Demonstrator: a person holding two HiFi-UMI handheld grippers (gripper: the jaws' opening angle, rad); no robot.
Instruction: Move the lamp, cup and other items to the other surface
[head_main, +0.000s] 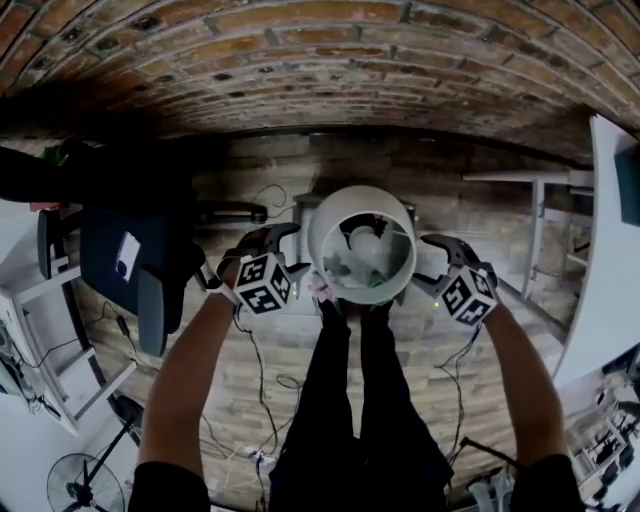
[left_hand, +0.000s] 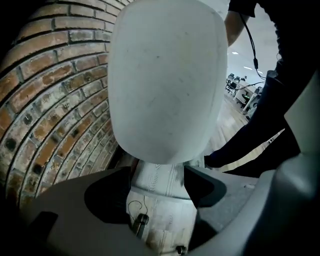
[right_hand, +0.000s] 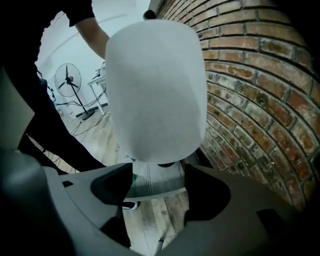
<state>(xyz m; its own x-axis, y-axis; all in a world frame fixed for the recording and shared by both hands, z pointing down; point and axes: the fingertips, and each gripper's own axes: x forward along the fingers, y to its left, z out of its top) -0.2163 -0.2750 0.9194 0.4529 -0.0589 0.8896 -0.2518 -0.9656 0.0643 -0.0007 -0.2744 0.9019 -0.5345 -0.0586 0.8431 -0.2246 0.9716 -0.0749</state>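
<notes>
- Lamp (head_main: 362, 245) stands upright in the middle of the scene, its long axis vertical — the head view looks straight down into the open top of its white shade (left_hand: 167, 85), with the bulb showing inside.
- It seems to rest on a pale wood-grain surface (right_hand: 150, 186) near the brick wall (head_main: 320, 60). The lamp's foot is hidden under the shade, so I cannot tell how it sits there.
- Left gripper (head_main: 285, 250) is just beside the shade on its left, and right gripper (head_main: 428, 262) is just beside it on its right. The 2 look about equally near.
- Both pairs of jaws stand wide apart and grasp nothing. In each gripper view the gap frames only the pale surface and the floor (head_main: 280, 350) beyond.
- From either gripper the shade lies straight ahead and above the gap, not between the pads.
- Judgement: the shade looks too broad for 1 pair of jaws, so a lift would likely mean pressing in from left and right together, or reaching lower for the narrower part beneath — and an uneven squeeze could tip the lamp.
</notes>
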